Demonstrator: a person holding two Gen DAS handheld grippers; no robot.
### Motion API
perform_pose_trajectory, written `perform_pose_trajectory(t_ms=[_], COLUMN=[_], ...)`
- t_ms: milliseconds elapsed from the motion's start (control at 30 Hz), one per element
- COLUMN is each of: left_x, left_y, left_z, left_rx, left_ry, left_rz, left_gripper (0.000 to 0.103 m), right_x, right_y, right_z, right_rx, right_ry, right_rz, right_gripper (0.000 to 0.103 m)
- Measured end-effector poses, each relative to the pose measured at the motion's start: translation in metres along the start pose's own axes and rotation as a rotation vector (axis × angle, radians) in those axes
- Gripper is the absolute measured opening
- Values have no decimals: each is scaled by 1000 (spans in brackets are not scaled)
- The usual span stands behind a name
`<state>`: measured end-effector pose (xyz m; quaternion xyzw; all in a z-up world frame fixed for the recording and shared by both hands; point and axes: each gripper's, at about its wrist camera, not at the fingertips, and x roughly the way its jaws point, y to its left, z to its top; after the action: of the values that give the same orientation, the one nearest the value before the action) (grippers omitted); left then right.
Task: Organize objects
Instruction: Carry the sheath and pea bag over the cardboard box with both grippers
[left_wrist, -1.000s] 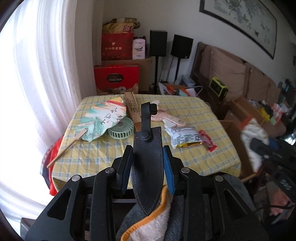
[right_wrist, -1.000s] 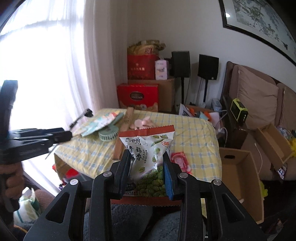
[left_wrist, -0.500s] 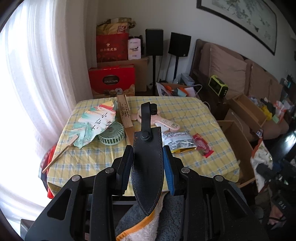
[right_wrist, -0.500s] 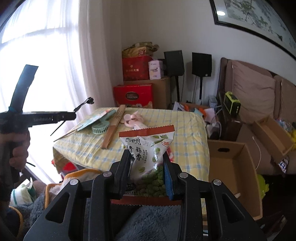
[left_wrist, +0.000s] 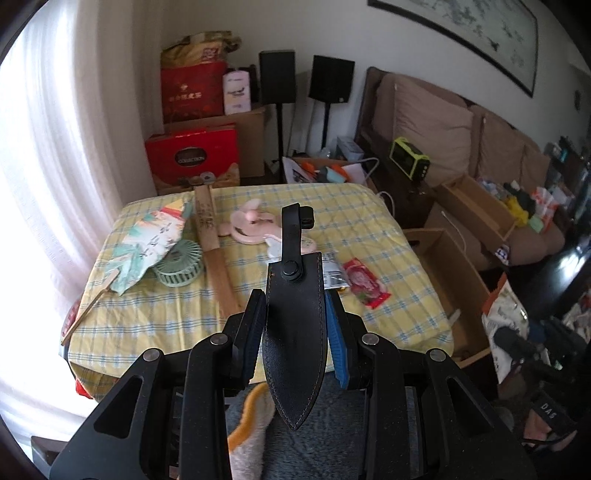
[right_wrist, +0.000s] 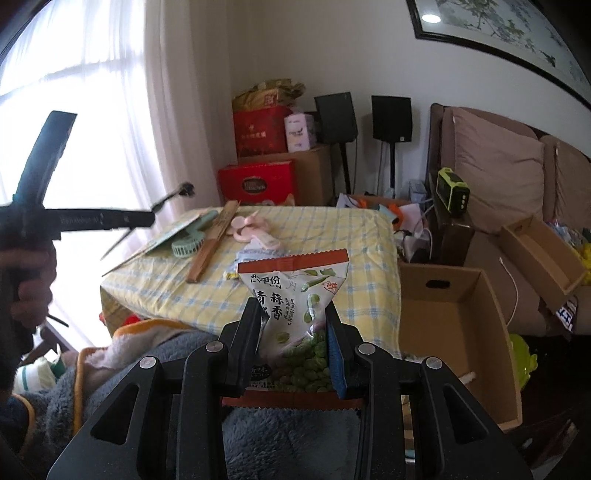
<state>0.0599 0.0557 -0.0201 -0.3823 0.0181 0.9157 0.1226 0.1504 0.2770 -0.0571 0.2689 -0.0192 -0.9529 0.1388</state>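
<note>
My left gripper is shut on a black leather knife sheath, held upright in front of the table. My right gripper is shut on a green pea snack bag, held to the right of the table near an open cardboard box. The left gripper shows in the right wrist view at the far left. On the yellow checked tablecloth lie a paper fan, a green mini fan, a folded wooden fan, a pink fan, a silver snack packet and a red packet.
Red gift boxes and speakers stand behind the table. A sofa with cluttered boxes lies to the right. A white curtain hangs at the left. A blue fleece lies beneath my grippers.
Both grippers have drawn back and shifted right, keeping their hold. The table looks farther away and the cardboard box has come into view at the right.
</note>
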Motion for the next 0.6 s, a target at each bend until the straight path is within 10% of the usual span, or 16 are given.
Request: perform_pose_trajectory(t_ms=[600], left_x=[-4], left_y=[-42], left_z=[1], left_rx=[58], left_ry=[-12], left_rz=[-13], left_gripper=[30], right_x=[-10], right_y=[-30], right_z=[4], right_rx=[43], right_ry=[-19], right_rz=[-28], right_gripper=[33])
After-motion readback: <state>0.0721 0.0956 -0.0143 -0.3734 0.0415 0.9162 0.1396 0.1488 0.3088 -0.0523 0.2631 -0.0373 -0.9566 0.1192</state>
